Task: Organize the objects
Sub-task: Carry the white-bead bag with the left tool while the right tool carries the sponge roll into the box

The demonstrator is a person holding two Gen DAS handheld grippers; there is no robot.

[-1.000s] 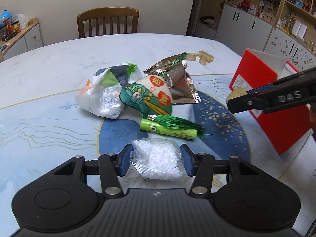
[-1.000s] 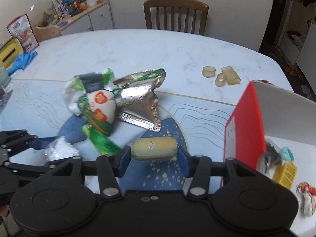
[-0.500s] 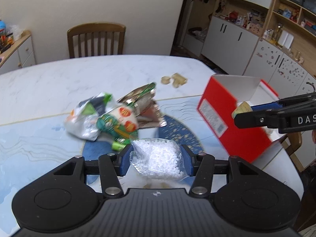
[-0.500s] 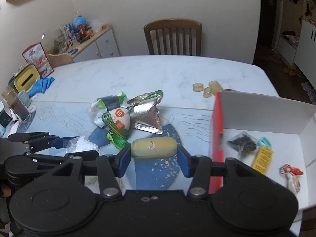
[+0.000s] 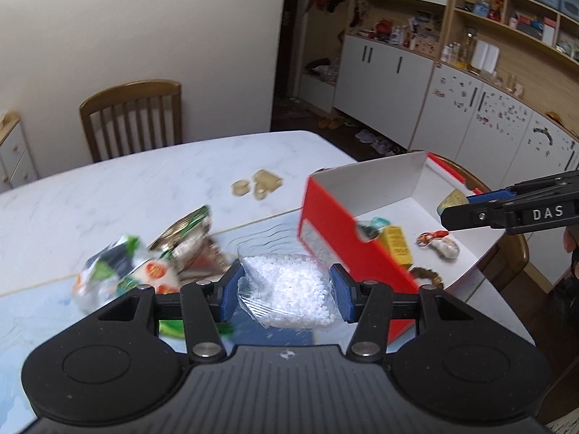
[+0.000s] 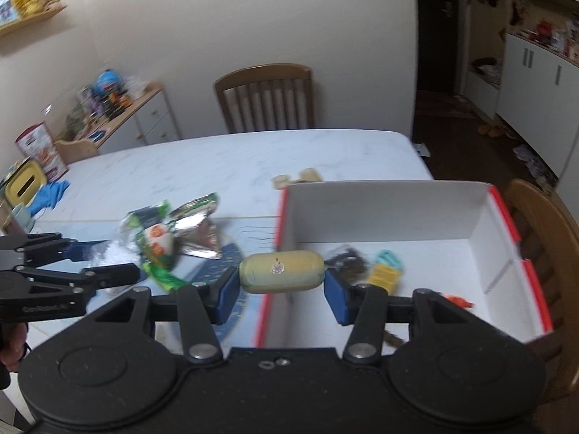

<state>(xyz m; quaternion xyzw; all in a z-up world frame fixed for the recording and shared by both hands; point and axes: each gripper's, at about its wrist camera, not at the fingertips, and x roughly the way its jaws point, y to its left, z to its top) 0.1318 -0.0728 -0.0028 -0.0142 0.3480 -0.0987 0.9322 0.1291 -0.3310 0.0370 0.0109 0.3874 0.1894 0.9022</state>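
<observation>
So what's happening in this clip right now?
A person is tidying a table with a handheld gripper in each hand. The left gripper is clamped on a clear bag of white beads, held above the table beside the red box. The right gripper grips a yellowish oblong piece at the box's open top. A few small items already lie inside; a pile of packets remains on the table.
</observation>
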